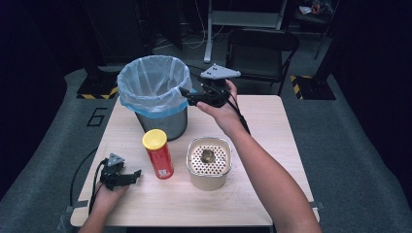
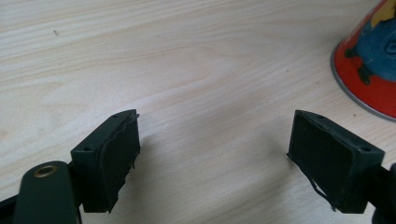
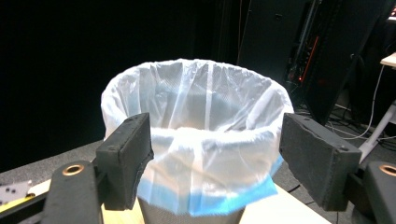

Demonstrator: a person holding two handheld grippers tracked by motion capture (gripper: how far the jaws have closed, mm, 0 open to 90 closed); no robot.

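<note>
Facing the lined bin (image 3: 196, 140) just ahead — right tongs (image 3: 215, 163) wide, empty — left tongs (image 2: 212, 163) likewise.

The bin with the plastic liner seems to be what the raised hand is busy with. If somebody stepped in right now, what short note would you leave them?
Right gripper: held up beside the lined bin, pointing at its rim; fingers apart, nothing between them.
Left gripper: resting low on the table, fingers open and empty, pointing at the red can.
Things: red can with yellow lid stands upright in front of the bin; beside it a cream container with a perforated insert holds a small brownish lump.
Done: cannot tell whether anything is in the bin.
Left: probably the lump, and perhaps the can, go into the bin.
</note>
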